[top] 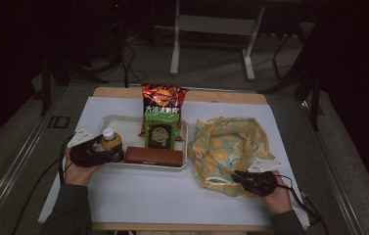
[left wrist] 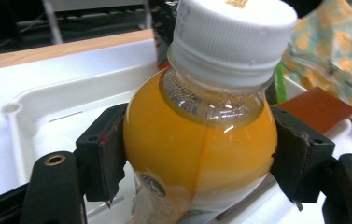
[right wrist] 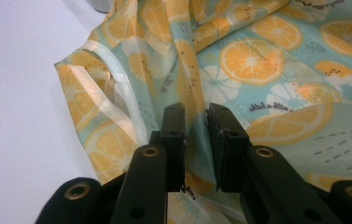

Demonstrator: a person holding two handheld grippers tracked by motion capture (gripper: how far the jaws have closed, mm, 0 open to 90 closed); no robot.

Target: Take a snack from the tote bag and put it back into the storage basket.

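From the high view, the left gripper (top: pixel 104 153) is clamping the juice bottle (top: pixel 111 141) in the tray (top: pixel 118 121). Its own view is showing pads squeezing the slick, round bottle (left wrist: pixel 199 154) at its shoulder, a likely slip point. The right gripper (right wrist: pixel 196 122) is pinching a soft fold of the limp bag (right wrist: pixel 276 70) between nearly closed fingers.

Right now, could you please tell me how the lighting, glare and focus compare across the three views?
High view: dim, surroundings near black, white table top lit, snack bag print soft. Left gripper view: bright, highlights glint on the orange juice bottle with a white cap; the background is blurred. Right gripper view: evenly lit, the orange-slice patterned plastic bag sharp, the jaws nearest the lens slightly soft.
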